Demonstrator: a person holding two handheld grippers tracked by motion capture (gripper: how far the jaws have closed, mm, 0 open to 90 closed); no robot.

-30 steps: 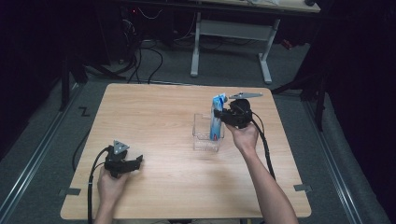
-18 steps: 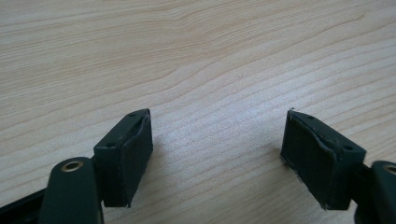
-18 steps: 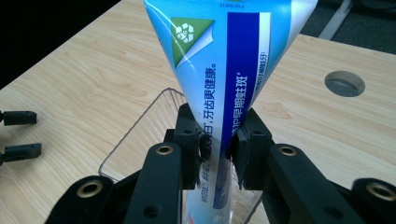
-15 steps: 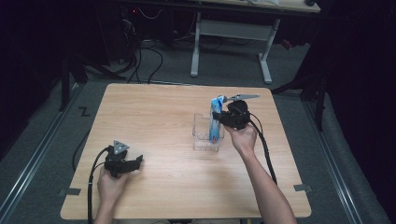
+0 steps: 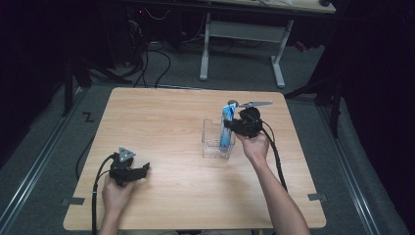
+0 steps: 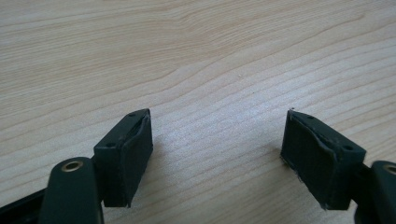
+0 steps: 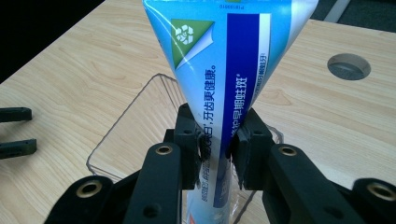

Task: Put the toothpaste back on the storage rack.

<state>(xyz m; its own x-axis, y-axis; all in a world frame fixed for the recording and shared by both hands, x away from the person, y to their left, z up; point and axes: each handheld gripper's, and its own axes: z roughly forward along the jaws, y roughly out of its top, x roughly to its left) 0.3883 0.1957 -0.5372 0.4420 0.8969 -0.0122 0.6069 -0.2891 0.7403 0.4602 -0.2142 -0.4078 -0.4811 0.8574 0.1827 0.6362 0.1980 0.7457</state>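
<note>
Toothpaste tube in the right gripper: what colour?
Light blue with a dark blue stripe, toothpaste tube; clearest in right gripper view.

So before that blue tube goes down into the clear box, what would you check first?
1. Grip: the right hand-held gripper has its pads pressed on the blue tube. Ok.
2. Tube over the clear box: its lower end sits within the rim. Ok.
3. Tube upright: it stands nearly vertical, crimped end up. Ok.
4. Room inside the box: the bottom is hidden behind the gripper. Cannot tell.
5. Left hand-held gripper out of the way: open, resting on the table far from the box. Ok.
6. Box steady: nothing holds it in place. Cannot tell.
</note>
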